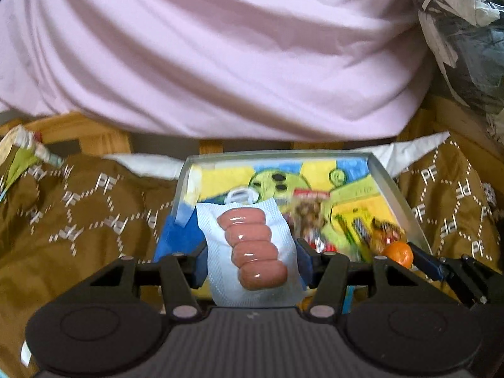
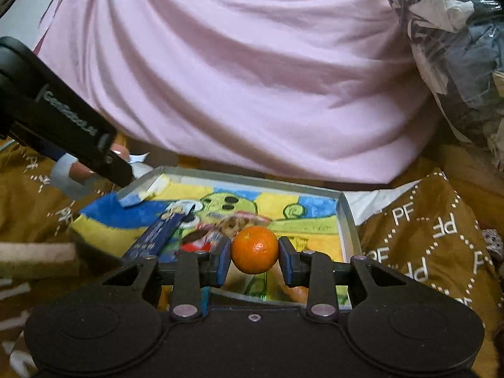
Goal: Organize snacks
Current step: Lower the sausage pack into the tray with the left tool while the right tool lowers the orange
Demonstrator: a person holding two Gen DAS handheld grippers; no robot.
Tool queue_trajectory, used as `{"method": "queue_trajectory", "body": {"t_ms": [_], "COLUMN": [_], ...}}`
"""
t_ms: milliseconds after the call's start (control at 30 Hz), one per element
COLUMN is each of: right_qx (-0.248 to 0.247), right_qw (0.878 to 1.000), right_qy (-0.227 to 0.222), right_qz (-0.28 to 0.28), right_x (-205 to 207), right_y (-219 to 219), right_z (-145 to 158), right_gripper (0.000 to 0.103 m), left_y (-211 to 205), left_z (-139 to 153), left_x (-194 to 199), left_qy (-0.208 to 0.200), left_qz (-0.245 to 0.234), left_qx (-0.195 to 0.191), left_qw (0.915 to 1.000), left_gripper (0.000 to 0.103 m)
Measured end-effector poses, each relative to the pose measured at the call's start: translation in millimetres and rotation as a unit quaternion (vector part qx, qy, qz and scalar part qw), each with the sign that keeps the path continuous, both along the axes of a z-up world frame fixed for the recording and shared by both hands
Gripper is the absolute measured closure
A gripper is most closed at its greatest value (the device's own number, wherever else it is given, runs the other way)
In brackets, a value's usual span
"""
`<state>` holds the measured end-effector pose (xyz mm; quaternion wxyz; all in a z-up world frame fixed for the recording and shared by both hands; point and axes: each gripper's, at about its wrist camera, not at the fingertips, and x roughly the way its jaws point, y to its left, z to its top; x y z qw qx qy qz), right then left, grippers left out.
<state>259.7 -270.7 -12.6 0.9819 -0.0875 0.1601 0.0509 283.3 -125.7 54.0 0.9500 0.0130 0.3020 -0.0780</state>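
My left gripper [image 1: 252, 252] is shut on a white pack of pink sausages [image 1: 252, 239], held just above the near end of a grey tray [image 1: 389, 176]. A bright yellow, blue and green cloth [image 1: 318, 170] lines the tray. On the cloth lie a cookie packet [image 1: 307, 214] and a yellow-green packet [image 1: 356, 223]. My right gripper [image 2: 255, 252] is shut on a small orange [image 2: 255, 249] over the tray [image 2: 346, 220], above the cookie packet [image 2: 231, 225]. A blue stick packet [image 2: 157, 236] lies at the tray's left. The orange [image 1: 398, 252] also shows at the left view's right.
A person in a pink shirt [image 1: 220, 47] sits close behind the tray. Brown cloth with a white PF pattern [image 1: 78, 214] surrounds the tray on both sides. A crumpled plastic bag [image 2: 456, 47] fills the upper right. The left tool's black body [image 2: 63, 119] crosses the right view's left.
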Motion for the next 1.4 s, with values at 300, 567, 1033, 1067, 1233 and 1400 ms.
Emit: {"method": "queue_trajectory", "body": {"t_ms": [300,567,1033,1067,1233,1400], "right_qx": [-0.013,0.017,0.012,0.015,0.027,0.042], "right_qw": [1.000,0.998,0.997,0.998,0.998,0.999], "right_qy": [0.022,0.059,0.070,0.066,0.047,0.021], "right_qz": [0.000,-0.007,-0.017,-0.021,-0.027,-0.027], "right_x": [56.8,81.8,90.2,89.0,80.9,65.1], "right_y": [-2.9,-11.4,-7.0,-8.2,-12.6,-11.7], "right_z": [-14.5,-27.0,-32.5,-31.3,-21.7,-2.3], "right_gripper": [0.069,0.069,0.033,0.026,0.017,0.001], "left_y": [-23.6,-20.4,-14.6,-11.4,5.3,17.3], "left_z": [-19.6,-60.7,-84.4,-83.0,-71.5,-49.9], "left_x": [56.2,89.8,96.5,96.3,88.8,71.9], "left_qy": [-0.017,0.013,0.035,0.035,0.021,-0.011], "left_qz": [0.002,0.015,0.009,0.015,0.045,0.058], "left_qx": [-0.004,-0.025,-0.040,-0.051,-0.085,-0.080], "left_qw": [0.9999,0.9995,0.9986,0.9980,0.9951,0.9950], "left_gripper": [0.044,0.044,0.031,0.029,0.019,0.007]}}
